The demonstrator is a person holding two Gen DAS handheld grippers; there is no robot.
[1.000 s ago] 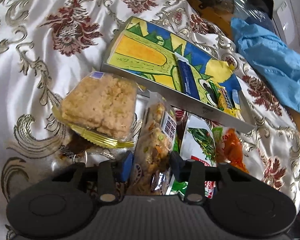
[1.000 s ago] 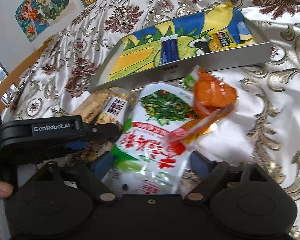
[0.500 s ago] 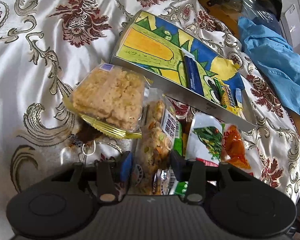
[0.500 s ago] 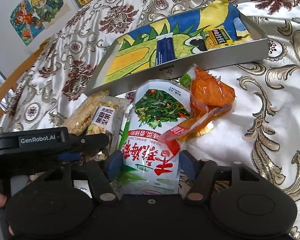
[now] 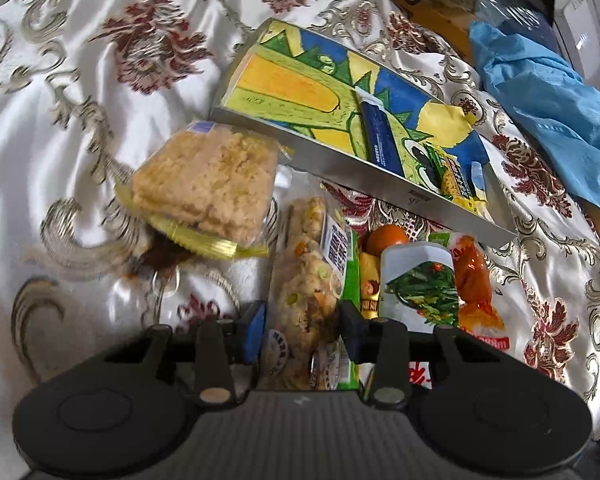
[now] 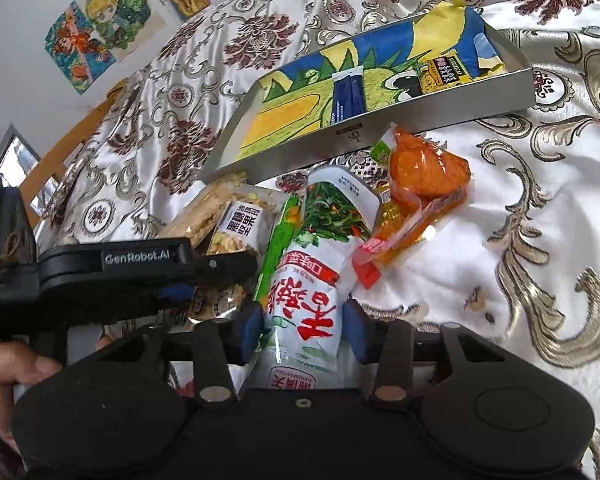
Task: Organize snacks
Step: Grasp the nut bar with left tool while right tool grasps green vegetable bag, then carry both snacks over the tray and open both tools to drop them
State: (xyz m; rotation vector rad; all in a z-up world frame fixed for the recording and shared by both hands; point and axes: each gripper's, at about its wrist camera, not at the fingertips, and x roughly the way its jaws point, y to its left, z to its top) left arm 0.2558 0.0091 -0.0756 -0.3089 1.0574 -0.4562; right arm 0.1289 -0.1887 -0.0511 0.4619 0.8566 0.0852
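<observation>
While my left tongs (image 5: 302, 330) close on one nut bar (image 5: 306, 280) and my right tongs (image 6: 300, 330) close on one white pouch (image 6: 312, 280), two snacks lie in the tray (image 5: 340, 156), one rice cake (image 5: 204, 184) beside it.

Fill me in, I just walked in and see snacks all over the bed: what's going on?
A person is sorting snacks with a handheld claw in each hand. The left claw is closing on a clear nut bar packet; the right claw is closing on a white pickled-vegetable pouch. Both packets sit between the pads. Just beyond, the metal tray already holds a dark blue packet and a yellow packet. An orange packet and a rice cake lie on the bedspread.
</observation>
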